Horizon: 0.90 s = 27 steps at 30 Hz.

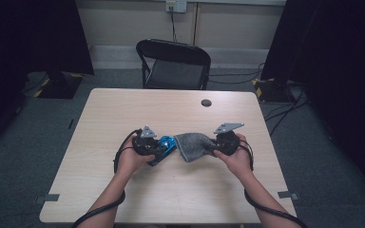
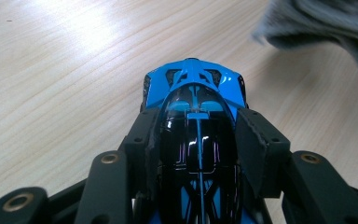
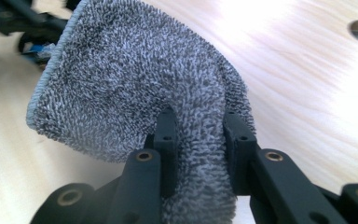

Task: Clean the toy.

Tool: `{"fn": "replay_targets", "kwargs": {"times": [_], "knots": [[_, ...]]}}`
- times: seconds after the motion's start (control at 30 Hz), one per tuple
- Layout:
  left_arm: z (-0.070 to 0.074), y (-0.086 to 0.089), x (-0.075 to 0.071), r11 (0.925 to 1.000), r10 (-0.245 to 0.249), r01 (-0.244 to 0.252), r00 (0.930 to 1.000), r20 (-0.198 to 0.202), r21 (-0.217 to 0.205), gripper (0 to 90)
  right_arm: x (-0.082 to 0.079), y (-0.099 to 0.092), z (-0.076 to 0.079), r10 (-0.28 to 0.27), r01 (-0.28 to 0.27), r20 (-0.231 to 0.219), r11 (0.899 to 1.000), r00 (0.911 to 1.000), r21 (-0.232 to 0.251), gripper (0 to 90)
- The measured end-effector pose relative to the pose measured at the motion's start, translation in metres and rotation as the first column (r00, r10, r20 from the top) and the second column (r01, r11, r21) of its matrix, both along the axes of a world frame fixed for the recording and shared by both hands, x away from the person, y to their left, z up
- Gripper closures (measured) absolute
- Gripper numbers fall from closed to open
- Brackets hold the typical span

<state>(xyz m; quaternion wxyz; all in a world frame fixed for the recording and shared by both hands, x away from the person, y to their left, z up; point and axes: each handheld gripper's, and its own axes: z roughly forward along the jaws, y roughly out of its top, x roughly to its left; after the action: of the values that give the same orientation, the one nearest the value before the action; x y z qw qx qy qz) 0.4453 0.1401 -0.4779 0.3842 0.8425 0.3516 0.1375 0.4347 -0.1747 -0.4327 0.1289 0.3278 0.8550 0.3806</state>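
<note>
Left gripper (image 1: 158, 148) clamped on blue-and-black toy car (image 2: 196, 121), pads pressing both flanks, nose pointing away over the table (image 1: 123, 109). Right gripper (image 1: 216, 145) pinched narrow on a bunched fold of grey terry cloth (image 3: 130, 88); rest of the cloth fans out toward the car. Both sit mid-table, nearer the person's edge, cloth just beside the car

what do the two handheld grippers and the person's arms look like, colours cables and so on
Both are black: the left gripper and right gripper each carry a grey three-cornered plate on top. The jaws are matte black linkages with brass-coloured pivot rings, ending in flat black pads. A thick black cable loops from each gripper back along the forearm. The forearms are bare, no sleeves in sight.
</note>
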Motion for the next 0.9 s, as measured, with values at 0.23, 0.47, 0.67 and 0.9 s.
{"fn": "replay_targets", "kwargs": {"times": [0.23, 0.47, 0.67, 0.9], "knots": [[0.000, 0.000, 0.000, 1.0000, 0.002, -0.002, 1.0000, -0.006, -0.006, 51.7, -0.023, 0.011, -0.008, 0.084, -0.084, -0.013, 0.996, 0.9964, 0.015, 71.0], [0.000, 0.000, 0.000, 1.0000, 0.004, -0.004, 1.0000, 0.000, 0.000, 51.7, -0.041, 0.032, -0.018, 0.181, -0.182, -0.032, 0.983, 0.9829, -0.002, 70.9], [0.000, 0.000, 0.000, 1.0000, 0.005, -0.005, 1.0000, 0.000, -0.004, 51.7, -0.045, 0.057, -0.025, 0.244, -0.245, -0.045, 0.970, 0.9688, -0.015, 70.9], [-0.001, -0.001, -0.001, 0.9998, 0.010, -0.010, 0.9999, -0.002, -0.016, 51.7, -0.046, 0.084, -0.028, 0.289, -0.291, -0.052, 0.955, 0.9560, -0.051, 70.8]]}}
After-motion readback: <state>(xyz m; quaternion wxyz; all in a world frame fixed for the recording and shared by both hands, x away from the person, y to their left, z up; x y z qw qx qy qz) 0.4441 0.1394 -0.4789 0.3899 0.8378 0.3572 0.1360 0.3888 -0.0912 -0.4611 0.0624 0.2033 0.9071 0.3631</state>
